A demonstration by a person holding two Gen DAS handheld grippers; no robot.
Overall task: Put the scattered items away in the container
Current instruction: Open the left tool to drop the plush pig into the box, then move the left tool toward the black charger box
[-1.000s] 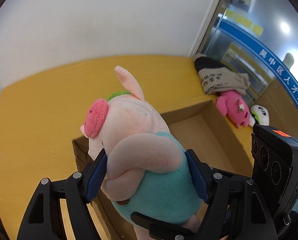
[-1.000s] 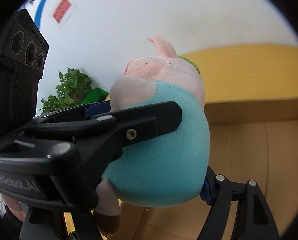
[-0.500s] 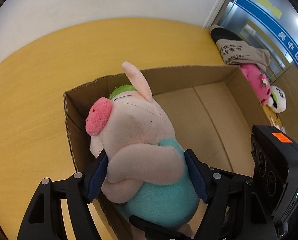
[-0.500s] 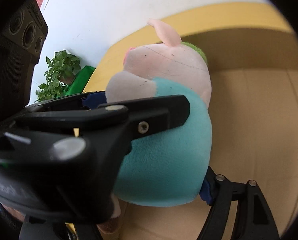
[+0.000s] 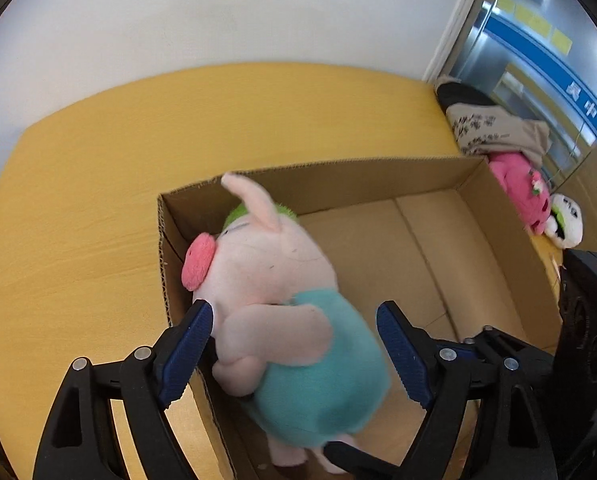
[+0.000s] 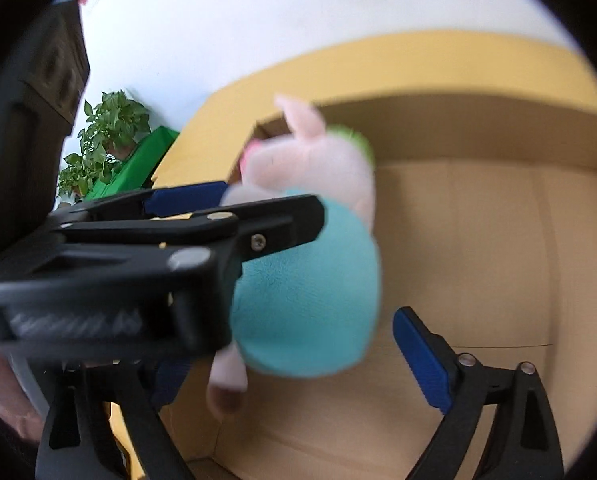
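Left gripper (image 5: 294, 354): jaws have just been opening and stand wide; the plush pig lies between them, the right blue pad clear of its teal body, the left pad at or just beside its pale arm (contact there cannot be told).
Right gripper (image 6: 298, 352): jaws have just been opening and stand wide; its right blue pad (image 6: 420, 360) is apart from the teal belly, while its left finger is hidden behind the other gripper's black frame.
Plush pig (image 5: 282, 304): pink head with one ear up, bright pink snout, green tuft, teal clothes; blurred, tilted toward the left corner inside the box, feet low near the floor of the box.
Cardboard box (image 5: 470, 248): open-topped, brown, standing on the table; its near-left wall runs under the left finger.
Table (image 5: 98, 200): yellow wood, reaching to a white wall.
Other toys: a hot-pink plush (image 5: 520, 188) and a panda plush (image 5: 566, 220) lie outside the box past its right wall, beside a beige printed cloth (image 5: 494, 132).
Background: a green potted plant (image 6: 106, 136) at the left in the right wrist view.
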